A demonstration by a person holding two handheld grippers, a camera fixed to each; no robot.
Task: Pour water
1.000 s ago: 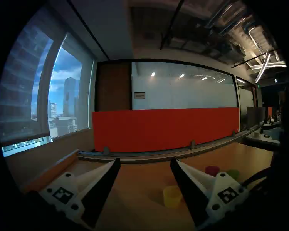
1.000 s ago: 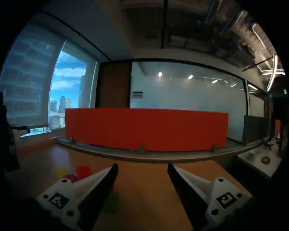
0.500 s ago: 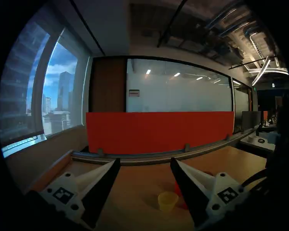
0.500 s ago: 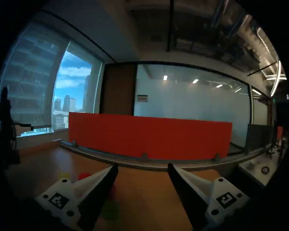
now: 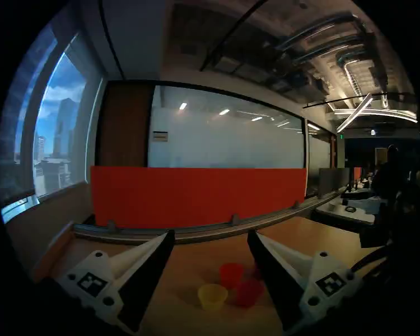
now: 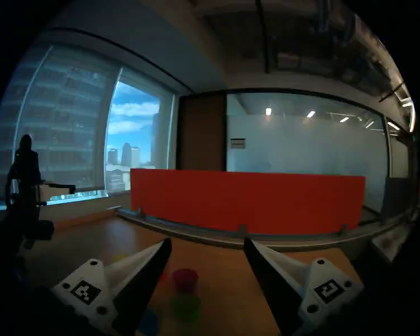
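Left gripper (image 5: 210,233) and right gripper (image 6: 207,241) jaws gape wide, empty. Both have swung round since earlier: yellow cup (image 5: 213,295), orange cup (image 5: 231,274) and red cup (image 5: 248,292) now at the left's 6 o'clock; magenta cup (image 6: 185,279) and green cup (image 6: 186,307) at the right's, on the table (image 6: 224,291).

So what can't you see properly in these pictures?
- Left gripper view: small yellow plastic cup seen side-on in dim light, so water inside is unclear.
- Left gripper view: a far-off person is just a dark outline.
- Right gripper view: a blue shape is cut off behind a claw finger.
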